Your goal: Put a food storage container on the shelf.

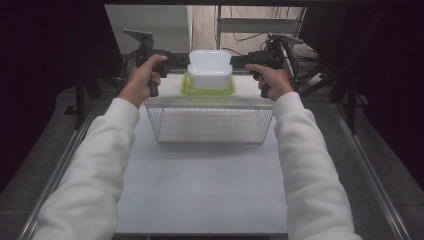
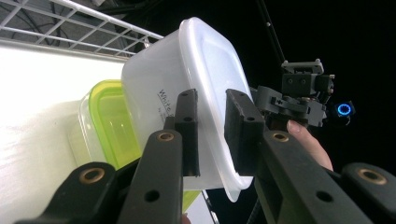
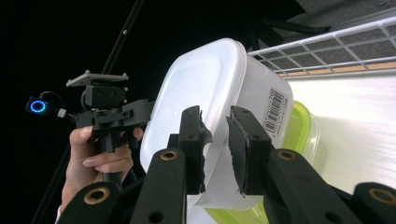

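A white lidded container [image 1: 210,67] sits on top of a clear container with a green lid [image 1: 207,91], just beyond a wire basket. My left gripper [image 1: 185,62] grips its left rim and my right gripper [image 1: 234,61] its right rim. In the left gripper view the jaws [image 2: 210,98] straddle the white container's rim [image 2: 210,56], and the green lid [image 2: 112,121] shows behind. In the right gripper view the jaws [image 3: 215,114] clasp the opposite rim [image 3: 205,74], beside a barcode label, above the green lid [image 3: 299,126].
A white wire basket [image 1: 210,125] stands on the white table [image 1: 200,185] in front of the containers, with nothing in it. Metal rails run along both table sides. Cables and a frame lie beyond the far edge.
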### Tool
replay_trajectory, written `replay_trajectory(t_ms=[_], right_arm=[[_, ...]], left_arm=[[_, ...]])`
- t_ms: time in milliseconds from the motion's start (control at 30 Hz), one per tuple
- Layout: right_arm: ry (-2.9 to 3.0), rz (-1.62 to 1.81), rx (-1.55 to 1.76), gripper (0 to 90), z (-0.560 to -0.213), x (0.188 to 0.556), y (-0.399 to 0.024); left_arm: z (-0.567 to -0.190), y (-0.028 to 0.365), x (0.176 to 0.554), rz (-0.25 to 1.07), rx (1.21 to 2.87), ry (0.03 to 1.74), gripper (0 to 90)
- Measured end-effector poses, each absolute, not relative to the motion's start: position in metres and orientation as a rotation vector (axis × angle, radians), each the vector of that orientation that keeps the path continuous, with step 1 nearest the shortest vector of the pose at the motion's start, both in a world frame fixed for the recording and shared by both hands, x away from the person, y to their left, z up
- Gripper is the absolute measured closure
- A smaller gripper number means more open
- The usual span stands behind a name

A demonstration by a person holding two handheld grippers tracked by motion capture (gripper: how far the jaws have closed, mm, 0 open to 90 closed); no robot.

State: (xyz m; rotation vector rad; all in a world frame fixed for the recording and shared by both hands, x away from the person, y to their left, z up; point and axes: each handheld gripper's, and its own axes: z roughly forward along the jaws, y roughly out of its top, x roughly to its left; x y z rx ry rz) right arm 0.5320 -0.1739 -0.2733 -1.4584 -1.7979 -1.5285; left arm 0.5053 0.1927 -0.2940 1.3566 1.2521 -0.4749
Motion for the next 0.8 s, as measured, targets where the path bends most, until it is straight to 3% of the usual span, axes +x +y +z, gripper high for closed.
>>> replay_trajectory(t_ms=[500, 800], right_arm=[[-1.809, -1.536, -1.469, 72.3, -0.270, 0.528, -0.173], [-1.864, -1.621, -1.465, 57.2, -0.259, 0.519, -0.180]], left_arm=[[-0.293, 0.188, 0.499, -0.422, 1.394, 1.237, 69.8], [-0.286, 0.192, 0.491, -0.309, 1.420, 1.219, 38.8]])
